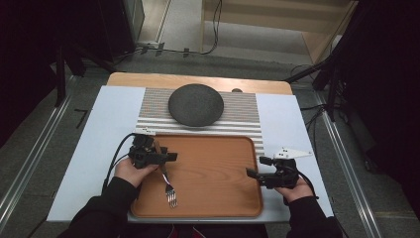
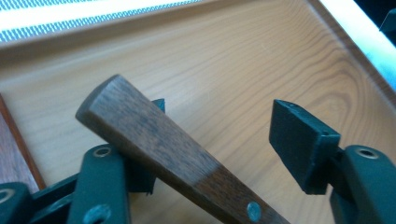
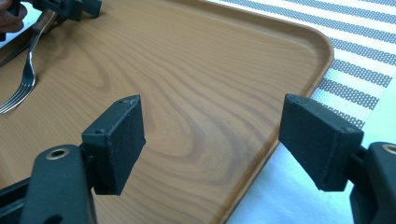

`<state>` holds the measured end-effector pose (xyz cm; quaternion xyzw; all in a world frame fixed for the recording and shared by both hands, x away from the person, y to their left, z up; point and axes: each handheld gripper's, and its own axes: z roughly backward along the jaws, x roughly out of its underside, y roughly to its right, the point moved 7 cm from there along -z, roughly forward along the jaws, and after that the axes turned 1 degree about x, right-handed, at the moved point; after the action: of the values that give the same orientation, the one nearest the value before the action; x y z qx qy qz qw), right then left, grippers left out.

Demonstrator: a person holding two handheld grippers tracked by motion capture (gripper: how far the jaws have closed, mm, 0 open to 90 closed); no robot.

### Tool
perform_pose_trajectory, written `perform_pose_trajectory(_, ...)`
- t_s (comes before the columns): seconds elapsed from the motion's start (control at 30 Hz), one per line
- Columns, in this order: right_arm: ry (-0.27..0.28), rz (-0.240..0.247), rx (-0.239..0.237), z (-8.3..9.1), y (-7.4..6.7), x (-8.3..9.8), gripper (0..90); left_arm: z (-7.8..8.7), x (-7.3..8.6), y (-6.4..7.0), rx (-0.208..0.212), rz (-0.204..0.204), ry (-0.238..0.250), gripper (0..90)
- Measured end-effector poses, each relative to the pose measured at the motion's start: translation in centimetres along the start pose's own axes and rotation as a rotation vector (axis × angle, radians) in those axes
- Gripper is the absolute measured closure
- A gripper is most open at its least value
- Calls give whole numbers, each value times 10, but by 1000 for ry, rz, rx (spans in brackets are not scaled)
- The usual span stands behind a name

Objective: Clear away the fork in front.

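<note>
Left gripper view: left hand-held gripper [image 2: 219, 140] spread, fork's wooden handle [image 2: 154, 140] resting against one jaw.

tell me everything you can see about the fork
The fork has a dark brown wooden handle with a metal rivet and shiny metal tines. It lies on the wooden tray, tines toward the person. Its handle sits between the left gripper's open jaws, resting against one pad while the other stands clear.
</note>
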<state>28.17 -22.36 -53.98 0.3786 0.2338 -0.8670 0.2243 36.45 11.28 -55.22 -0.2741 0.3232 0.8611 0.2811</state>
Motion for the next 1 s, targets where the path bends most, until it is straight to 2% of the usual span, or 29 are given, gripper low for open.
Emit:
perform_pose_trajectory(0.13, -1, 1, -1, 0, 0, 0, 206, 0, -2, -4, -39, -24, 19, 292)
perform_pose_trajectory(0.33, -2, 1, -1, 0, -1, 0, 206, 3, -6, -14, -64, 18, 46, 272)
perform_pose_trajectory(0.47, -2, 2, -2, 0, -1, 0, 207, 7, -10, -23, -105, 27, 55, 262)
perform_pose_trajectory(0.63, -2, 3, -2, 0, -1, 0, 207, 13, -14, -28, -105, 31, 75, 262)
perform_pose_trajectory(0.7, -2, 3, -3, 0, -1, 0, 206, 16, -15, -27, -93, 31, 78, 262)
perform_pose_trajectory(0.9, -1, 2, -2, 0, -1, 0, 206, 23, -18, -14, -49, 3, 89, 262)
perform_pose_trajectory(1.0, -1, 2, -3, 0, -1, 0, 206, 24, -16, -5, -31, -21, 75, 264)
